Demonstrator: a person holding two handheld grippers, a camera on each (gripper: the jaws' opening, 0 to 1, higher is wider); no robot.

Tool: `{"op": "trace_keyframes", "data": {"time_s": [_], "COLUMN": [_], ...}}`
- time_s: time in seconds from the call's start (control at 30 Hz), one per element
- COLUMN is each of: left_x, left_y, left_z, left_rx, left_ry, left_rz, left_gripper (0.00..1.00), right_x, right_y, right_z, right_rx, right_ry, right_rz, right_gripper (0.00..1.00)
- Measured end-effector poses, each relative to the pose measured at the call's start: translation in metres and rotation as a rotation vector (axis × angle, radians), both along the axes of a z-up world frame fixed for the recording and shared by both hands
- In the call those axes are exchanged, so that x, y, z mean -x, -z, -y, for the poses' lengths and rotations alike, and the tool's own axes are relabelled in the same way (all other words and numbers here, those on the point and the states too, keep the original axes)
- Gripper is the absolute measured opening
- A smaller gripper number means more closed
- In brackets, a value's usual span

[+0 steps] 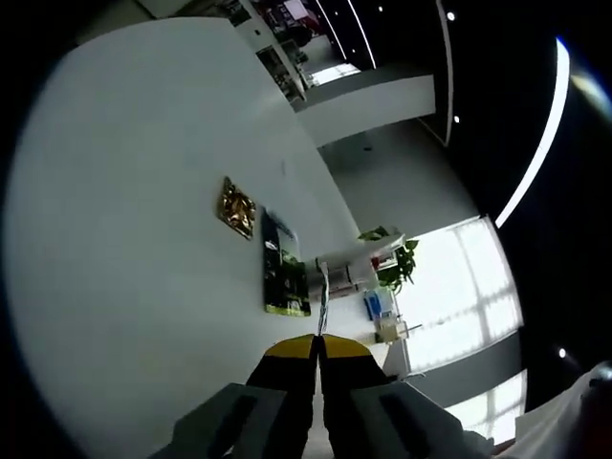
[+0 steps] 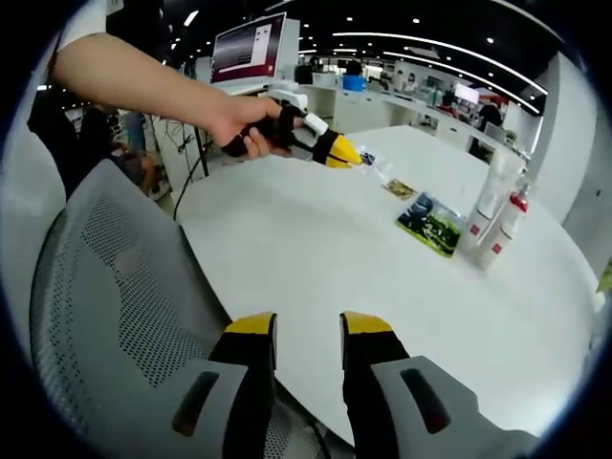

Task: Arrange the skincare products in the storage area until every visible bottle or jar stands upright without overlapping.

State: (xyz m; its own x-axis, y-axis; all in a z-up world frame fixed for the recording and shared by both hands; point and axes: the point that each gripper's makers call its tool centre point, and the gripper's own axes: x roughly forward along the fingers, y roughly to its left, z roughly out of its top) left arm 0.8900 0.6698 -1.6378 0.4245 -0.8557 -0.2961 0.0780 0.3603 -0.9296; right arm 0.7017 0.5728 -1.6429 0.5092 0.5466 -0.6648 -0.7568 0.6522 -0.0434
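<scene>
My left gripper is shut on a thin flat sachet, seen edge-on above its yellow tips. In the right gripper view that gripper is held by a hand above the white table's far side, with the sachet sticking out of it. A gold packet and a green packet lie flat on the table. Beyond them stand white bottles, one with a red collar. My right gripper is open over the near table edge, holding nothing.
A grey mesh chair stands against the table's near left edge, under my right gripper. A monitor and office desks fill the background. A potted plant sits past the bottles, near a bright window.
</scene>
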Motion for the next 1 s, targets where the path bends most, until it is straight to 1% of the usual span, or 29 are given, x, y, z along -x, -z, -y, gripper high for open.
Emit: {"op": "trace_keyframes", "data": {"time_s": [0.27, 0.43, 0.63, 0.77, 0.9, 1.0], "left_x": [-0.009, -0.013, -0.024, -0.03, -0.035, -0.039], "left_y": [0.007, 0.014, 0.019, 0.026, 0.033, 0.042], "left_z": [0.005, 0.006, 0.004, 0.005, 0.006, 0.003], "left_rx": [-0.019, -0.055, -0.075, -0.102, -0.112, -0.137], "left_ry": [0.037, 0.091, 0.107, 0.132, 0.145, 0.151], "left_rz": [-0.007, -0.011, -0.019, -0.037, -0.054, -0.08], "left_gripper": [0.01, 0.01, 0.01, 0.01, 0.01, 0.01], "right_x": [0.0, 0.001, 0.002, 0.001, 0.002, 0.002], "right_y": [0.001, 0.002, 0.002, 0.002, 0.003, 0.004], "right_z": [0.001, 0.0, -0.002, -0.001, -0.002, -0.001], "right_rx": [0.0, 0.001, -0.008, -0.008, -0.009, -0.007], "right_ry": [0.004, -0.002, -0.004, 0.0, -0.003, -0.001], "right_rz": [-0.004, -0.013, -0.019, -0.023, -0.027, -0.029], "right_gripper": [0.25, 0.25, 0.26, 0.26, 0.26, 0.26]}}
